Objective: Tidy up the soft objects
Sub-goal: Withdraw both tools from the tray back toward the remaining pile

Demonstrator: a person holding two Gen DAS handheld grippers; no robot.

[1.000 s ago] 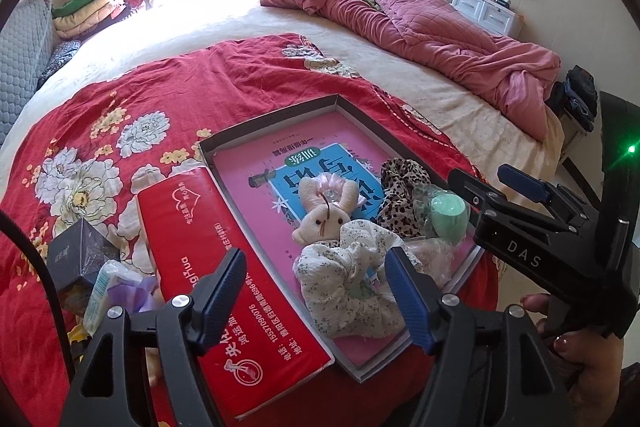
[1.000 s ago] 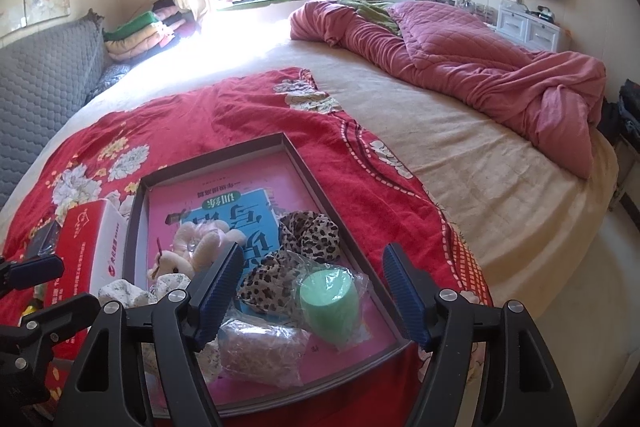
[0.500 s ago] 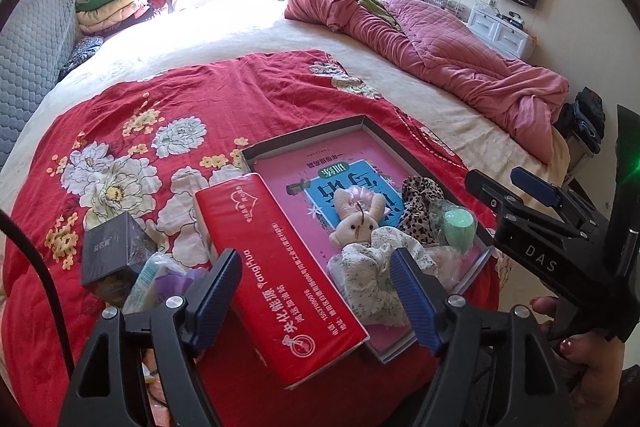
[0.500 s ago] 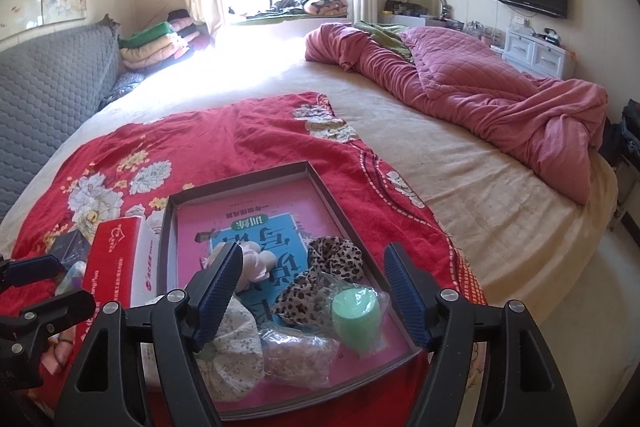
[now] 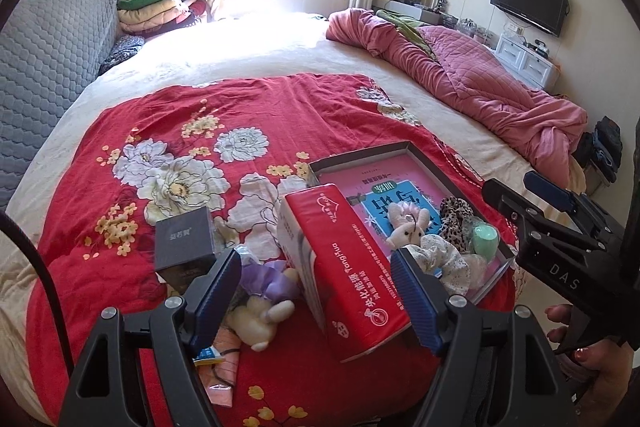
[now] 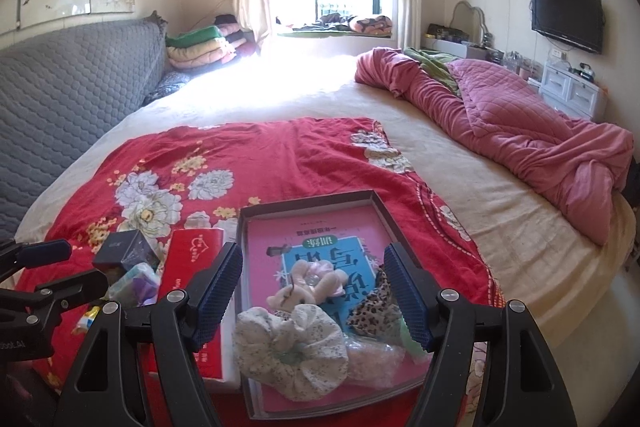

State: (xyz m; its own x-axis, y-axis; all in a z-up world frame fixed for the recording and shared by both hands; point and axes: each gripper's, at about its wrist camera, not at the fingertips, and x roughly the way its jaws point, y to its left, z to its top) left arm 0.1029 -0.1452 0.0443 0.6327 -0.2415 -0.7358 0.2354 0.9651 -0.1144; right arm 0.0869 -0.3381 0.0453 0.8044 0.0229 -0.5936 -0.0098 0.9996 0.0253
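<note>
Nearest the cameras, the left tool (image 5: 316, 301) and the right tool (image 6: 314, 293) both stand with jaws spread wide and nothing between the pads; neither touches anything.

Just beyond, on the red floral bedspread (image 5: 168, 131), the shallow box tray (image 6: 308, 203) already holds several soft things: a floral scrunchie (image 6: 290, 349) at the near end, a small plush bunny (image 6: 308, 289) behind it, a leopard-print scrunchie (image 6: 370, 309), a crinkled clear bag (image 6: 380, 363) and a green roll (image 5: 485, 238) in wrap.

Beside the tray lies a red tissue pack (image 5: 348, 267). Left of it, outside the tray, remain a pale plush toy (image 5: 260, 319), a purple soft item (image 5: 266, 281) and a dark box (image 5: 185, 243).

By my judgement the sorting is well along, with that small left-hand pile yet to be gathered.

Farther off, a pink quilt (image 6: 520, 131) lies crumpled on the bed.
</note>
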